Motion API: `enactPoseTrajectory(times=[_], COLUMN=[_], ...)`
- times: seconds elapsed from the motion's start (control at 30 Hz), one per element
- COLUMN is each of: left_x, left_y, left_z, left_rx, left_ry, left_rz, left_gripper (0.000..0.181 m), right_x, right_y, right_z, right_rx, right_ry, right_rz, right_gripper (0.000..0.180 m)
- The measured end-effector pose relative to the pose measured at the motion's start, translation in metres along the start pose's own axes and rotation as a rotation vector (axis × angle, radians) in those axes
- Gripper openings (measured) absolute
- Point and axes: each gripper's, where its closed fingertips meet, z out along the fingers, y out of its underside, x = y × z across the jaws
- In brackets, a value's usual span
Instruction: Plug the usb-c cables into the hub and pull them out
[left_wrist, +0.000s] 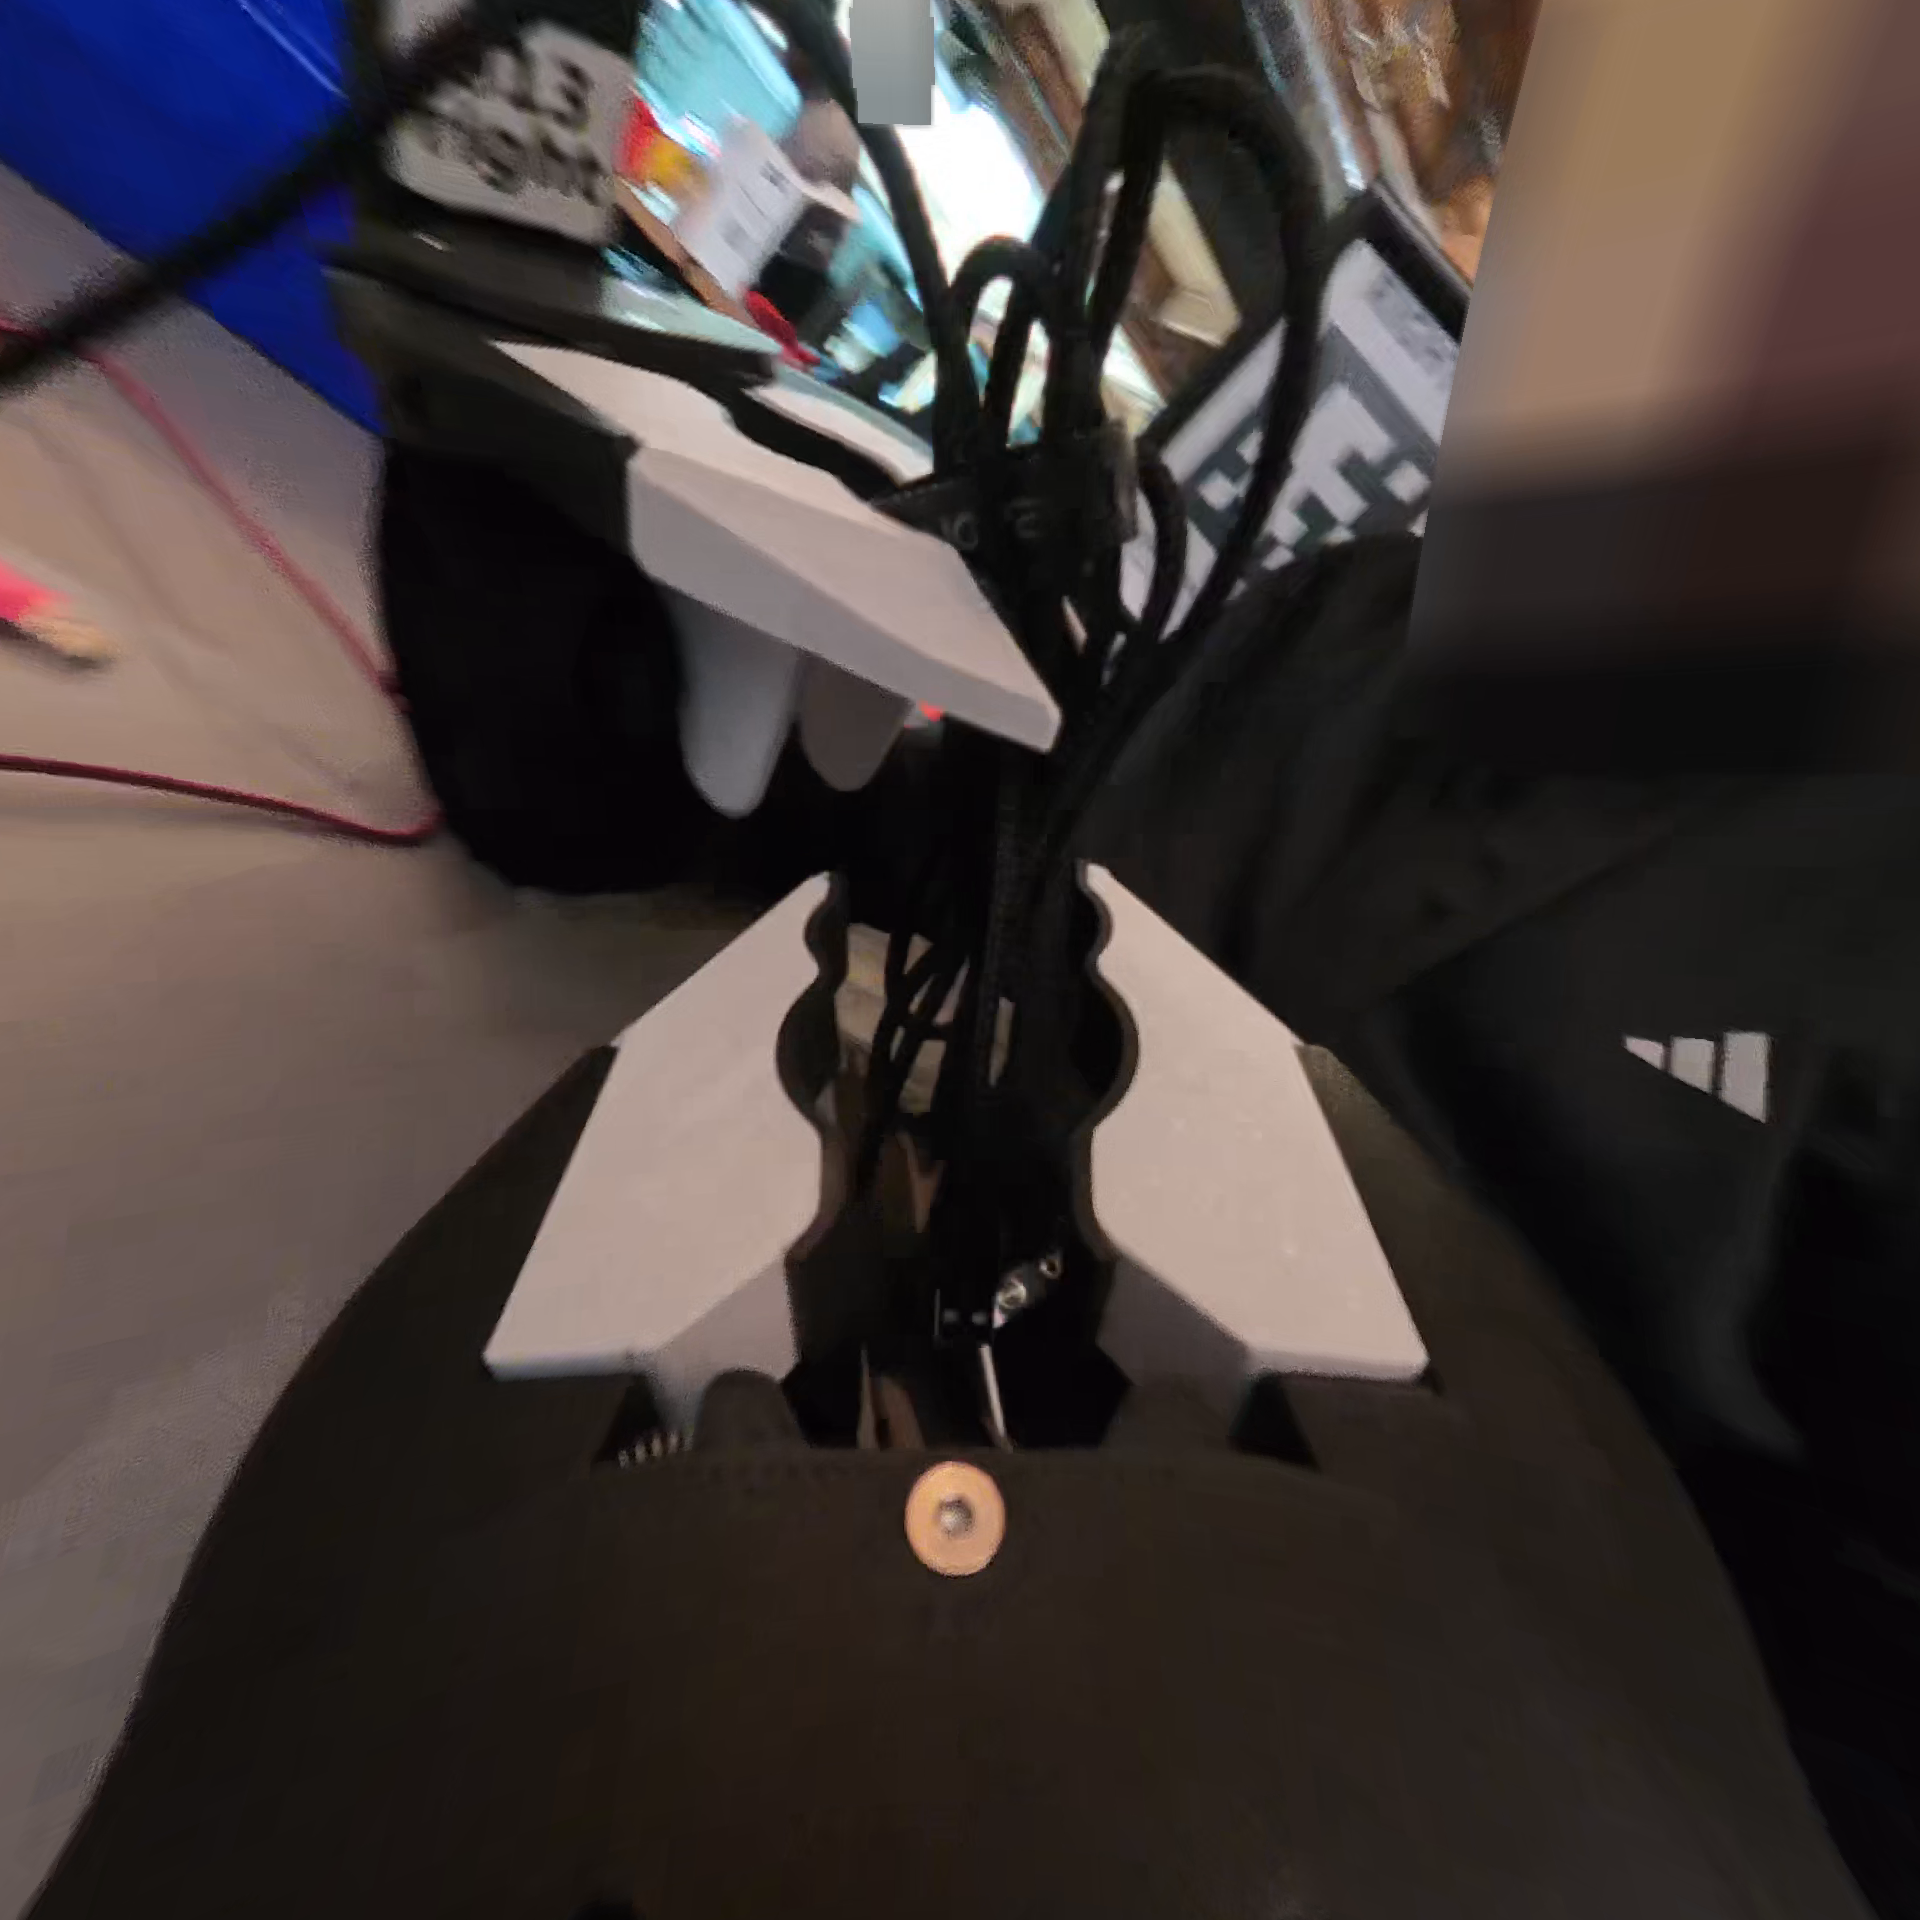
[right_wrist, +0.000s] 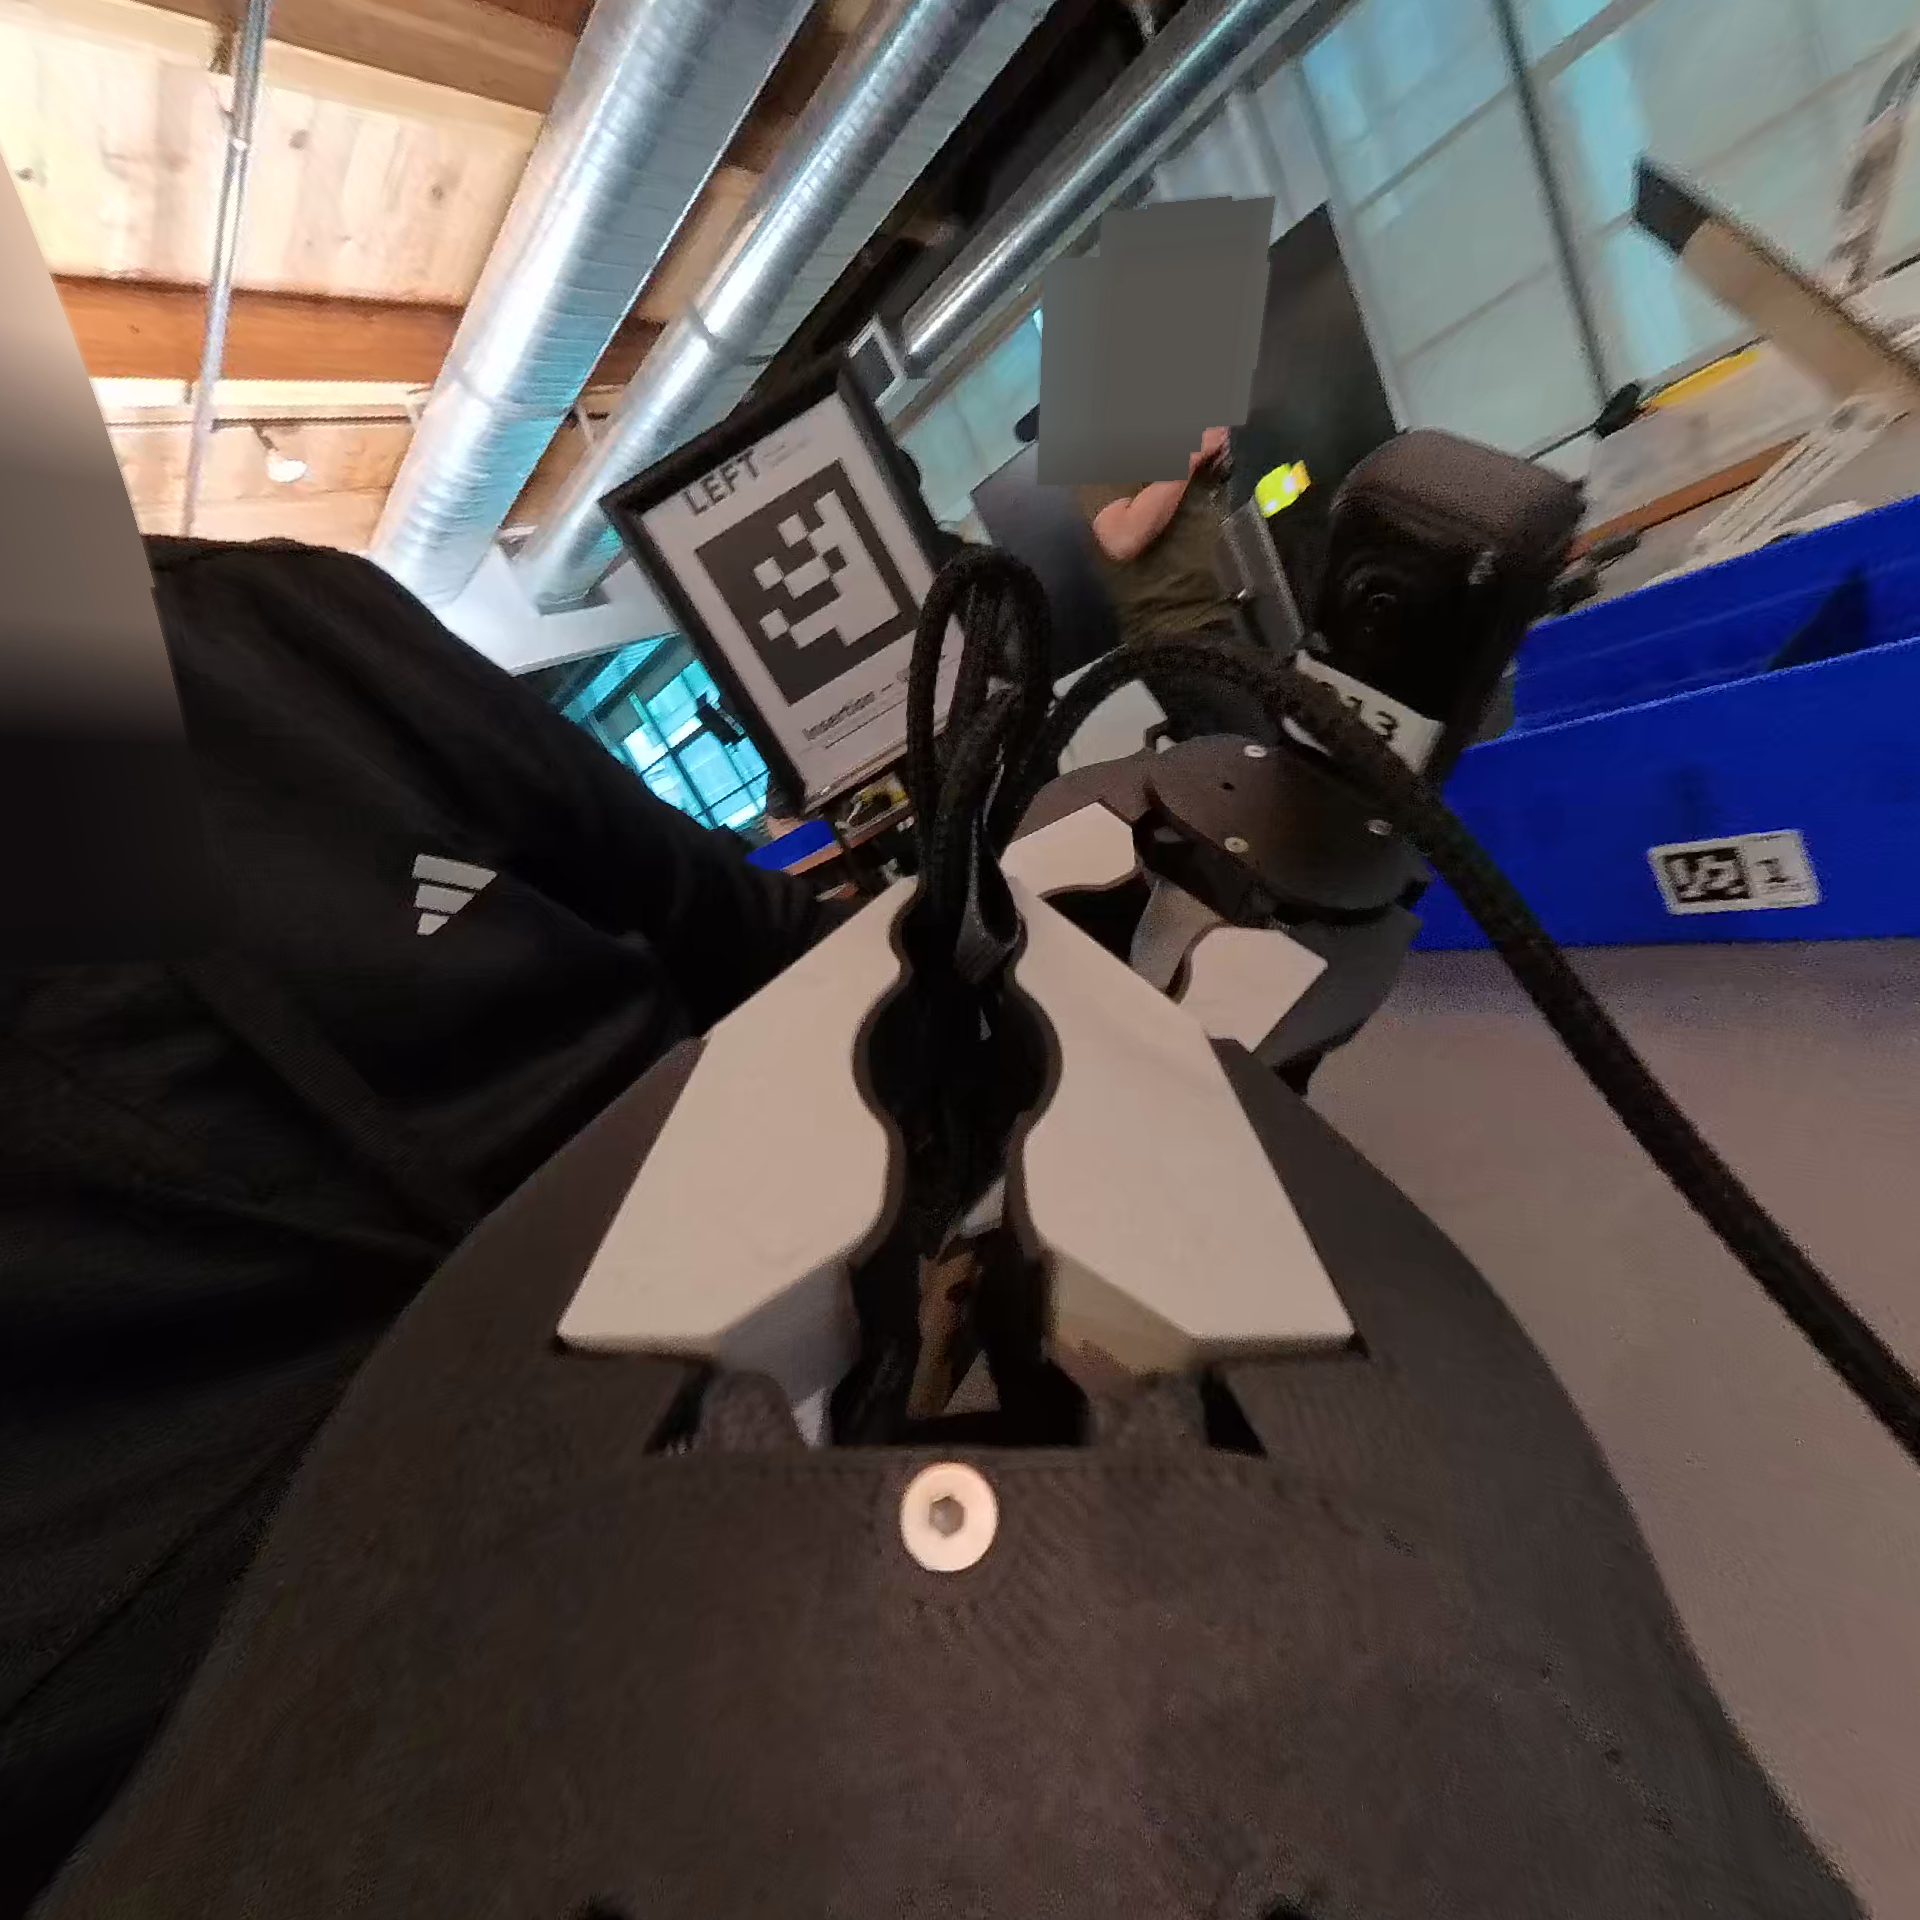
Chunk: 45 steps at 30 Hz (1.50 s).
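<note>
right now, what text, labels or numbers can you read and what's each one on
I won't quote writing; these bear it:
framed marker sign: a printed heading and caption
blue bin: white sticker, code and small print
black garment: striped logo, no words

a workshop or lab: bare silver ducts (right_wrist: 582, 260) run under wooden ceiling beams (right_wrist: 312, 332) above a framed marker board (right_wrist: 800, 613), with blue storage bins (right_wrist: 1621, 821) beside it on the grey desk (right_wrist: 1621, 1143).
</note>
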Motion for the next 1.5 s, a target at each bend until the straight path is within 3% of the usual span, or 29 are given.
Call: enactPoseTrajectory(times=[0.07,0.13,0.2,0.3,0.37,0.4,0.6,0.73,0.87,0.93,1.17,1.3,1.5], left_x=[-0.013,-0.033,-0.042,-0.046,-0.055,-0.06,-0.058,-0.056,-0.044,-0.036,-0.013,-0.008,-0.015], left_y=[-0.008,-0.016,-0.033,-0.04,-0.034,-0.034,-0.036,-0.037,-0.048,-0.053,-0.068,-0.075,-0.083], left_z=[-0.014,-0.032,-0.049,-0.05,-0.043,-0.044,-0.039,-0.039,-0.052,-0.061,-0.067,-0.061,-0.062], left_rx=[0.035,0.042,0.059,-0.011,-0.079,-0.077,-0.044,0.005,0.124,0.162,0.167,0.16,0.142], left_ry=[-0.172,-0.439,-0.733,-0.987,-1.038,-1.071,-1.08,-1.039,-0.954,-0.928,-0.883,-0.865,-0.922], left_rz=[0.038,0.115,0.306,0.475,0.471,0.459,0.483,0.446,0.385,0.374,0.446,0.467,0.489], left_gripper=[0.049,0.069,0.075,0.067,0.06,0.047,0.009,0.006,0.006,0.006,0.006,0.006,0.005], right_x=[0.007,0.018,0.027,0.038,0.039,0.039,0.037,0.037,0.037,0.033,0.055,0.084,0.07], right_y=[-0.007,-0.01,-0.016,-0.027,-0.03,-0.031,-0.034,-0.034,-0.03,-0.026,-0.062,-0.058,-0.055], right_z=[-0.006,-0.01,-0.014,-0.018,-0.016,-0.015,-0.018,-0.018,-0.019,-0.026,-0.081,-0.074,-0.032], right_rx=[0.027,0.033,0.068,0.136,0.158,0.161,0.174,0.141,0.055,0.007,-0.092,-0.138,-0.036], right_ry=[0.053,0.146,0.224,0.314,0.339,0.349,0.402,0.407,0.437,0.482,0.875,0.852,0.607], right_rz=[-0.01,-0.028,-0.04,-0.05,-0.074,-0.08,-0.113,-0.085,-0.041,-0.066,-0.356,-0.266,-0.172], right_gripper=[0.005,0.004,0.004,0.004,0.004,0.004,0.005,0.011,0.048,0.049,0.059,0.05,0.066])
